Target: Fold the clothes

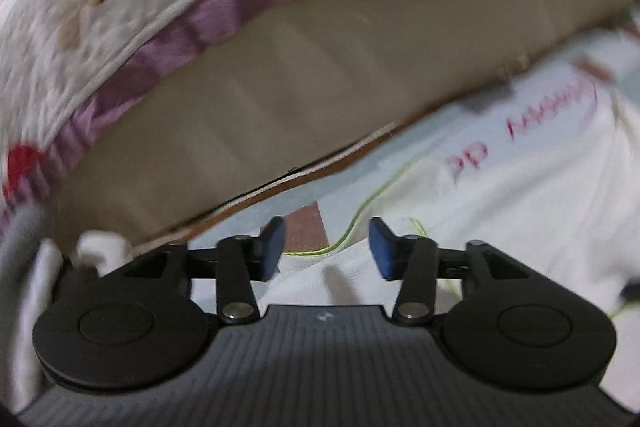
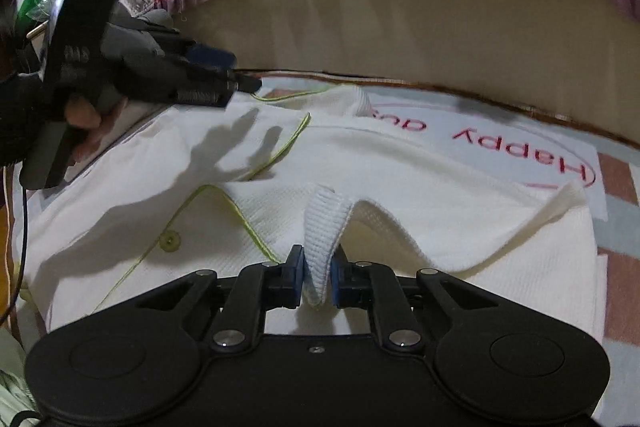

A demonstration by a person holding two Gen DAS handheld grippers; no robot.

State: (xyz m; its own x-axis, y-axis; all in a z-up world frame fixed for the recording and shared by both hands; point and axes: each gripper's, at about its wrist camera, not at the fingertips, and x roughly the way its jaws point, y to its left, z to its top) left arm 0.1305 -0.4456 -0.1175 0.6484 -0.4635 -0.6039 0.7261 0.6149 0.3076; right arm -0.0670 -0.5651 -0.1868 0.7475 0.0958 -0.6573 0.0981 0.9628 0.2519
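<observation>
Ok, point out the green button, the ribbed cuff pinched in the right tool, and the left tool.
green button (image 2: 171, 240), right wrist view, on the button's face.
ribbed cuff (image 2: 325, 227), right wrist view, on the ribbed fold above the pads.
left tool (image 2: 244, 83), right wrist view, at its fingertips over the garment.

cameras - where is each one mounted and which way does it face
Left wrist: on the left gripper, jaws open and empty, looking over the white garment toward the bed side.
Right wrist: on the right gripper, shut on the ribbed cuff, looking over the garment; the left gripper and a hand show at left.
Shared: garment, bed side, quilt.
</observation>
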